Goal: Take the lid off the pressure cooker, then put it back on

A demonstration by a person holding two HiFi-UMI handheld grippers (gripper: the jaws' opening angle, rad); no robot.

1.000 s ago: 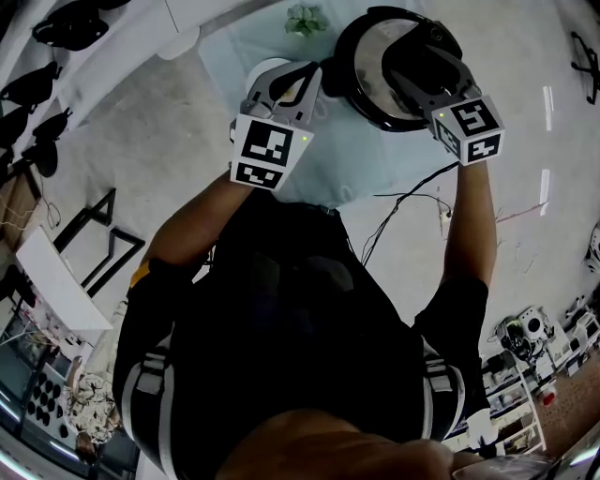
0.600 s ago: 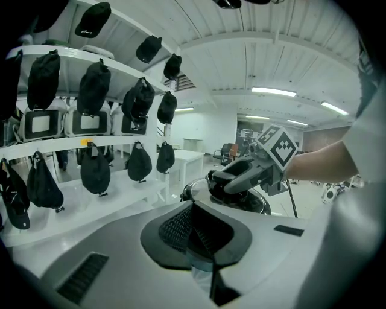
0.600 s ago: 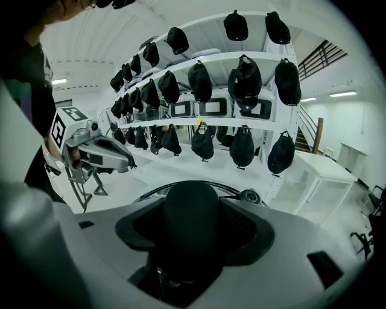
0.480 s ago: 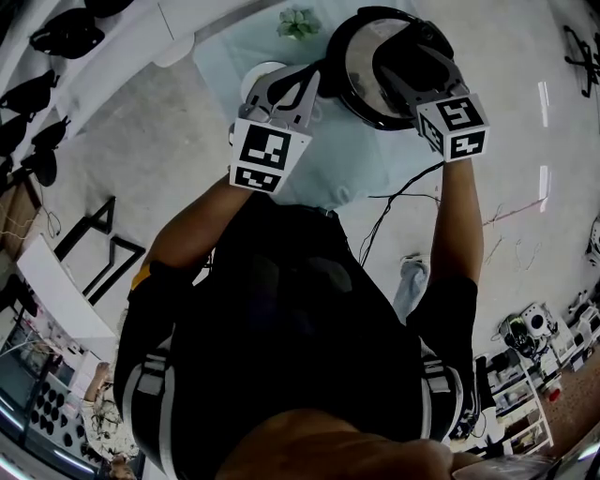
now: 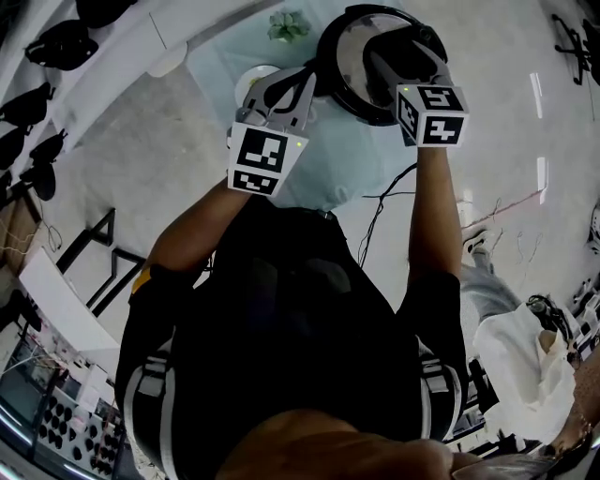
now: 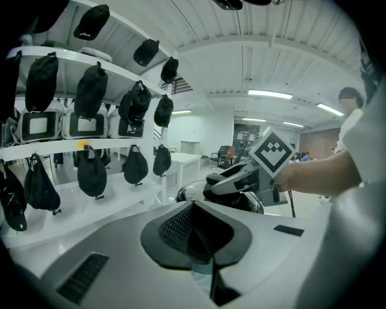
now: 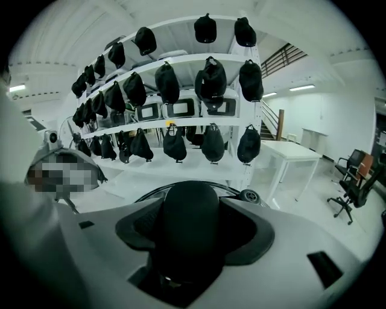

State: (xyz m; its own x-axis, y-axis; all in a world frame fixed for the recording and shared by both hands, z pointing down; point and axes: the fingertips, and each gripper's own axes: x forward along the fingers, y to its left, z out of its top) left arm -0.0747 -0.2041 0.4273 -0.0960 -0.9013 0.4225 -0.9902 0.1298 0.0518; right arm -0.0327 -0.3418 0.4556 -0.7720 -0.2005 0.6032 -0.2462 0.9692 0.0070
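Note:
The pressure cooker [image 5: 352, 70] stands on a pale blue cloth at the top of the head view, with its steel lid [image 5: 349, 56] on. My right gripper [image 5: 394, 58] reaches over the lid from the right and is shut on the black lid handle [image 7: 184, 232], which fills the space between its jaws. The lid's rim [image 7: 151, 193] shows as a dark arc behind the handle. My left gripper [image 5: 307, 82] hovers just left of the cooker, apart from it, shut with nothing in it [image 6: 202, 247]. The left gripper view shows the cooker [image 6: 244, 204] with the right gripper [image 6: 238, 180] on top.
A white bowl-like object [image 5: 251, 80] sits under the left gripper, and a small green plant [image 5: 286, 26] lies farther back on the cloth [image 5: 328, 159]. A black cable [image 5: 384, 202] trails over the floor. White shelves with black caps [image 7: 175, 81] stand behind the table.
My right gripper has rolled on the lid handle, its marker cube turning and shifting left. The left gripper has hardly moved.

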